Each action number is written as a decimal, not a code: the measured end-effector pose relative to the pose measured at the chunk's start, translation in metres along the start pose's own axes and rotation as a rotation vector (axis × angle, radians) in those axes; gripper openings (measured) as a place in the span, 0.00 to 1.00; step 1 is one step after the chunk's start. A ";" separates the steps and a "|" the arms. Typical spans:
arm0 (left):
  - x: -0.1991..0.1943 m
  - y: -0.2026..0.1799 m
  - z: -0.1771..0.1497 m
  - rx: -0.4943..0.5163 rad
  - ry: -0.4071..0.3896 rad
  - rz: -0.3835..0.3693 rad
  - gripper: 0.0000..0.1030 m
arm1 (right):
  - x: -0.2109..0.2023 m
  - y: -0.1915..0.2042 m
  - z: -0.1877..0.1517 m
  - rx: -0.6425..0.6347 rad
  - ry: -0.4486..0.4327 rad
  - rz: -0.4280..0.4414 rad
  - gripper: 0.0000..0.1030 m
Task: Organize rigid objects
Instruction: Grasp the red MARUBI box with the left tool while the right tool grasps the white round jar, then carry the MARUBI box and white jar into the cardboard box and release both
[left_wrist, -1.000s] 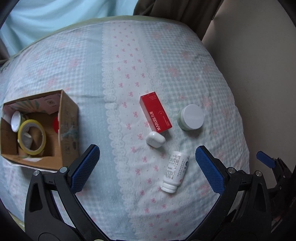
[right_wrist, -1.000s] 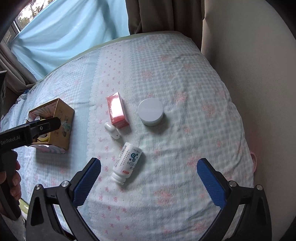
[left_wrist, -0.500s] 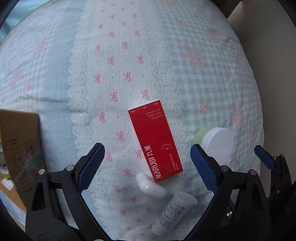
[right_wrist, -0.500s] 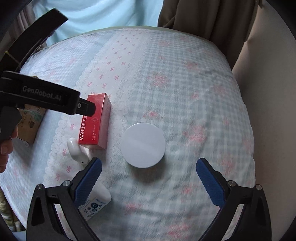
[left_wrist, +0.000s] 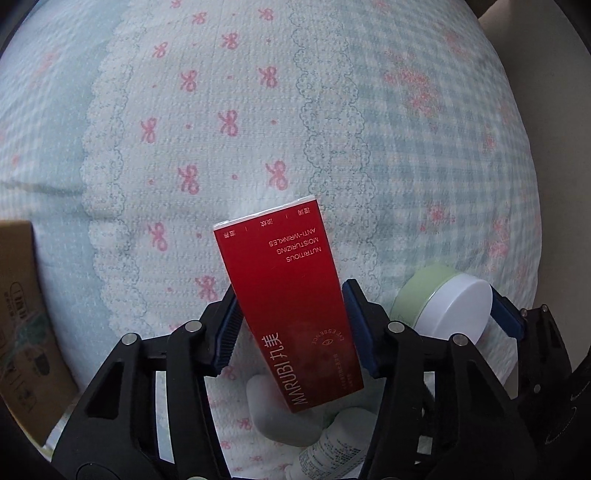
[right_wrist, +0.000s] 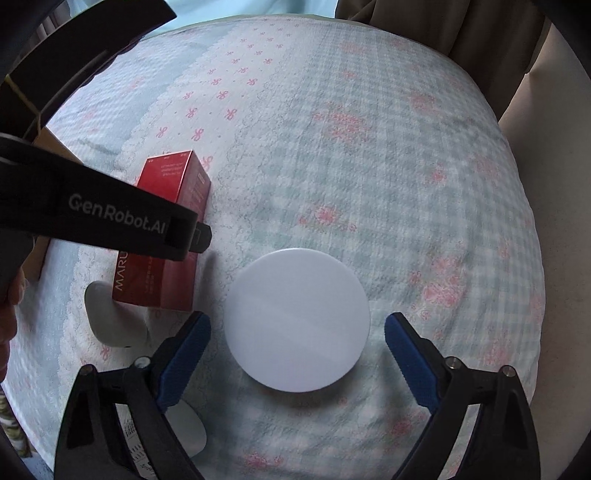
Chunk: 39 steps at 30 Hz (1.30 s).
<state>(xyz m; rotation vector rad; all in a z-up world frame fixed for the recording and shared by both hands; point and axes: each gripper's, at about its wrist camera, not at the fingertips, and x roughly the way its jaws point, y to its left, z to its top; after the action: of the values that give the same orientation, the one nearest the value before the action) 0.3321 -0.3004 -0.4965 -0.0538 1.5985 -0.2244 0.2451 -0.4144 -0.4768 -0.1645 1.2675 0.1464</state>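
The left gripper has just been closing onto the red box; beside the box, the right gripper, closing too, straddles the jar untouched. Centre both before lifting.

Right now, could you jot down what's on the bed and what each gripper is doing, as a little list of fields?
surface: bedspread with pink bows
left gripper: jaws have just been closing, pads now against the red box
right gripper: jaws have just been closing, either side of the white-lidded jar, not touching
beside red box: small white case, white bottle
left edge: cardboard box
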 end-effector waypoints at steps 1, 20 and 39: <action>0.000 -0.001 0.000 0.004 -0.002 0.005 0.47 | 0.004 0.001 0.001 -0.004 0.012 -0.010 0.76; -0.062 -0.006 -0.005 0.023 -0.147 -0.040 0.37 | -0.030 -0.004 0.004 0.087 -0.006 -0.019 0.64; -0.283 0.036 -0.102 -0.009 -0.424 -0.143 0.37 | -0.231 0.012 0.010 0.196 -0.172 -0.059 0.64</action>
<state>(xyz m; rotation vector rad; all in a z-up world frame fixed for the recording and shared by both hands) 0.2463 -0.2049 -0.2218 -0.2099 1.1743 -0.2954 0.1843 -0.4047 -0.2536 -0.0201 1.0973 -0.0148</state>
